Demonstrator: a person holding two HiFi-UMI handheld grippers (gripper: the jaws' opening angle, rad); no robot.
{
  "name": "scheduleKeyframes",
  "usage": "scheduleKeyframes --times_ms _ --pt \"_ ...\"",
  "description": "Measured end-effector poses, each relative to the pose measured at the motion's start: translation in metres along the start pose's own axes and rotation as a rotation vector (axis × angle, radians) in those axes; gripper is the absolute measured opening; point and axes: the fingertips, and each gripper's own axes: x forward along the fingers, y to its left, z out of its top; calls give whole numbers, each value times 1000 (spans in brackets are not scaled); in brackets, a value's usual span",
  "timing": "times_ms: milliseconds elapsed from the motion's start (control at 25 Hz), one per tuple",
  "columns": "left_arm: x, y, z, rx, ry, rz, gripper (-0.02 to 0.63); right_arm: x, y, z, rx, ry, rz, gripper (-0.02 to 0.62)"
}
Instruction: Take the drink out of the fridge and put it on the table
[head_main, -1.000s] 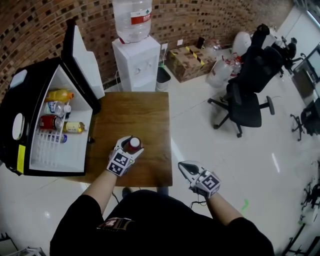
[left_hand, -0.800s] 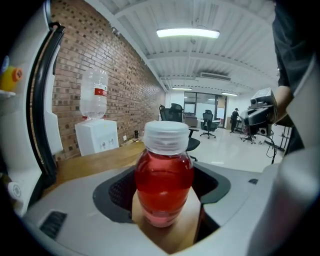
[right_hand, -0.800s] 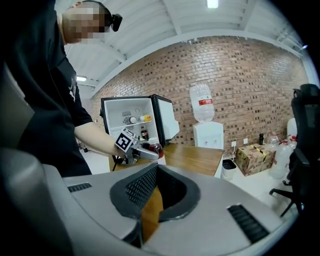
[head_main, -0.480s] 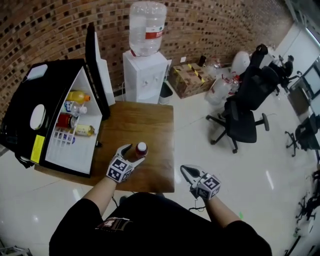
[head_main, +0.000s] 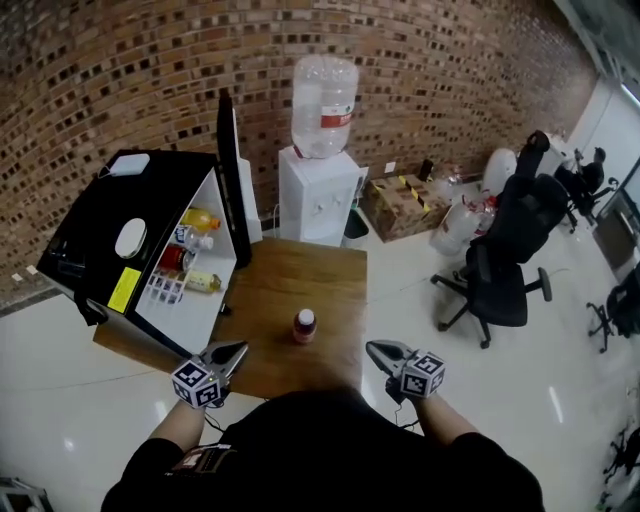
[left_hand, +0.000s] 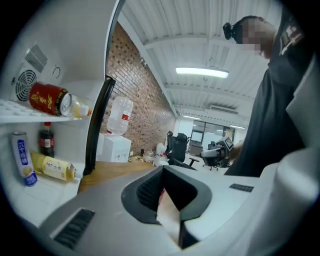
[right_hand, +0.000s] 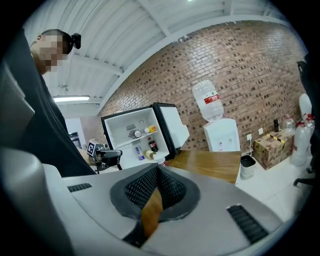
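Since the drink (head_main: 304, 325) is set upright on the bench (head_main: 290, 270), with fingers of the left gripper (head_main: 230, 352) and right gripper (head_main: 380, 351) clenched empty, it could get tipped if the bench is bumped.

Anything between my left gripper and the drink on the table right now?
No. In the head view, only bare wooden table separates the left gripper, jaws together and empty, from the upright drink bottle.
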Motion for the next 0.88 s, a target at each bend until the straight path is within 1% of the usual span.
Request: scheduleKeyframes --times_ms 120,320,480,680,880 --pt "-12 -4 1 -5 -14 13 6 7 -2 -3 -25 19 -5 8" --pt "-16 -7 -4 10 7 9 6 16 8 -1 -70 36 14 6" --pt "-13 -13 -7 15 25 -13 6 16 15 -6 -101 58 22 6" --pt "-4 -20 -12 13 60 -48 6 11 14 -10 -119 63 6 6" --pt "-1 -24 -14 16 68 -65 6 9 18 -15 -135 73 16 8"
